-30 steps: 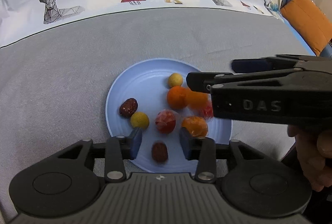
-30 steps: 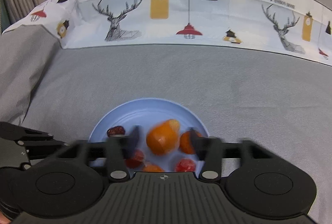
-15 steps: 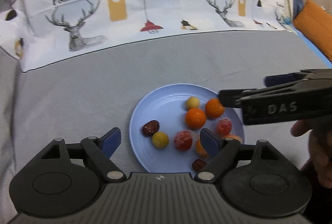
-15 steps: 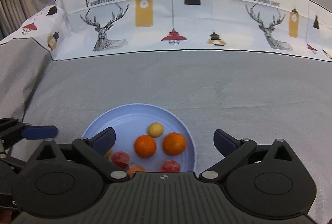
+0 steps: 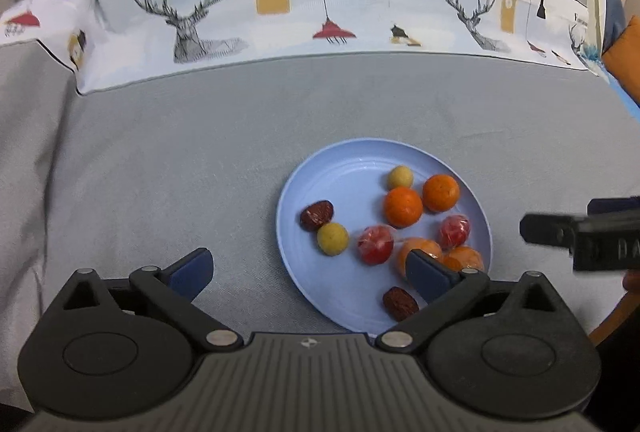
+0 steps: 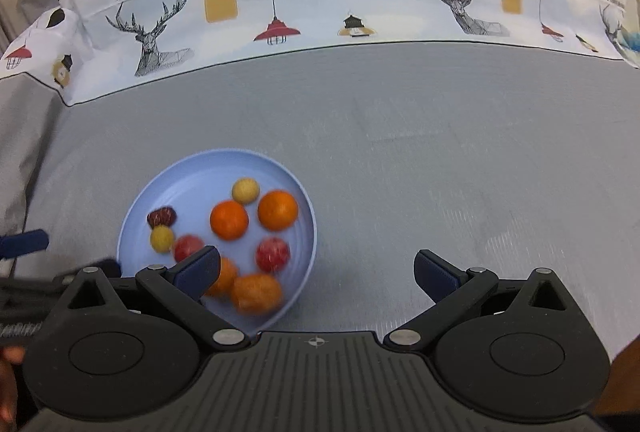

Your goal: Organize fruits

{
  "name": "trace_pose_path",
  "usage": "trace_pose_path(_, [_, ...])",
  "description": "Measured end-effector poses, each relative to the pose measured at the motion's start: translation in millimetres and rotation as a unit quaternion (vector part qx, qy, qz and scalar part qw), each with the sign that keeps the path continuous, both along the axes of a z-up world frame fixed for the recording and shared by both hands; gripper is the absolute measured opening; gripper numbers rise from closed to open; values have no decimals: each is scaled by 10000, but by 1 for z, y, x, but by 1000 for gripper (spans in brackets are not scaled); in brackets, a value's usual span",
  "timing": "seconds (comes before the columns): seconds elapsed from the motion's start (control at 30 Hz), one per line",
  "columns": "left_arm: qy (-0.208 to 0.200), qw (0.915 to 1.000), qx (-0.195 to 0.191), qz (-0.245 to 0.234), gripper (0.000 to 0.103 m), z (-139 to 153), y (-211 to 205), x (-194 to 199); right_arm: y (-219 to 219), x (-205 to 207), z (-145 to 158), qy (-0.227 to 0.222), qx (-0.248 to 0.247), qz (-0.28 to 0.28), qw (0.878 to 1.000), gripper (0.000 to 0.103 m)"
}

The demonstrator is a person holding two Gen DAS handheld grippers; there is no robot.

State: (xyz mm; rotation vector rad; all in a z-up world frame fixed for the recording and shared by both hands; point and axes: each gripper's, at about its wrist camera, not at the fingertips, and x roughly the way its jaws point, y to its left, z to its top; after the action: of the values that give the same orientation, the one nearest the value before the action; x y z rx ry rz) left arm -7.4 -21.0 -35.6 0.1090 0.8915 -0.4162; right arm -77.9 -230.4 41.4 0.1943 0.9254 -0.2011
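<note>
A light blue plate (image 5: 304, 192) on grey cloth holds several fruits: two oranges (image 5: 403, 207), two yellow balls (image 5: 333, 239), two red wrapped fruits (image 5: 375, 244), two dark red dates (image 5: 317, 215) and wrapped orange pieces (image 5: 464, 258). My left gripper (image 5: 308, 270) hovers at the plate's near left rim. Its jaws are opening and grip nothing; only the rim lies between them. My right gripper (image 6: 318, 270) stands open over bare cloth right of the plate (image 6: 192, 176), its left finger (image 6: 202, 268) above the fruits. One right finger (image 5: 536, 230) shows at the left view's right edge.
A white band of cloth printed with deer and lamps (image 5: 320, 4) runs across the far side. An orange cushion (image 5: 626, 60) sits at the far right. Grey cloth (image 6: 440, 152) spreads around the plate. A hand (image 6: 8, 384) shows at the lower left.
Both grippers have opened wide, leaving a date and an orange on the plate. The left drew back and left of the plate; the right slid off to the right.
</note>
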Motion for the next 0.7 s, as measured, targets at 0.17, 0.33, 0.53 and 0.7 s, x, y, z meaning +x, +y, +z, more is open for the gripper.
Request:
trace_pose_path(0.17, [236, 9996, 23, -151, 102, -8, -6, 4, 8, 0, -9, 161, -240, 330, 9990, 102])
trace_pose_path(0.33, [300, 9995, 20, -88, 102, -11, -8, 8, 2, 10, -19, 271, -99, 263, 9992, 102])
trace_pose_path(0.53, [464, 9989, 3, 38, 102, -15, -4, 16, 2, 17, -25, 280, 8, 261, 9993, 102])
trace_pose_path(0.7, [469, 9989, 34, -6, 102, -15, -6, 16, 7, 17, -24, 243, -86, 378, 9990, 102])
